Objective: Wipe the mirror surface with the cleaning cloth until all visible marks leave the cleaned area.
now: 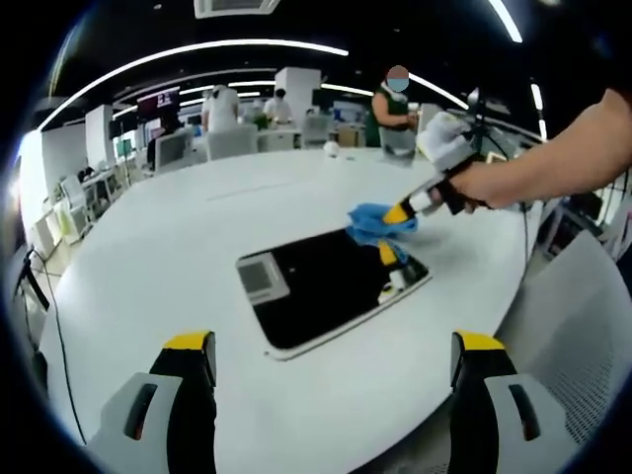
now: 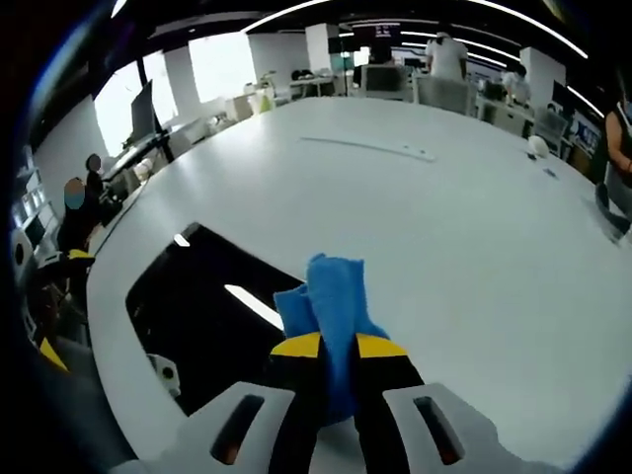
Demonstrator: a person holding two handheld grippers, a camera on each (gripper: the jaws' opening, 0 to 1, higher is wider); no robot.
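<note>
Hazard: right tongs (image 2: 336, 355) clamped on folded blue cleaning cloth (image 2: 331, 296) at dark rectangular mirror (image 1: 326, 286) edge, apparently touching; cloth may slide off onto white worktop (image 1: 148, 257), leaving marks; left tongs (image 1: 336, 365) apart, idle.

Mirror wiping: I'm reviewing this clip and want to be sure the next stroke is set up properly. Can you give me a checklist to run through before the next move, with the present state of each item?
1. Cloth held firmly: ok. The right gripper is shut on the blue cloth.
2. Cloth at the mirror: ok. In the left gripper view the cloth sits at the far edge of the mirror.
3. Cloth pressed flat on the glass: cannot tell.
4. Left gripper out of the wiping path: ok. It is open, back from the mirror's near edge.
5. Mirror flat on the white table: ok.
6. Marks left on the glass: cannot tell; reflections cover it.
</note>
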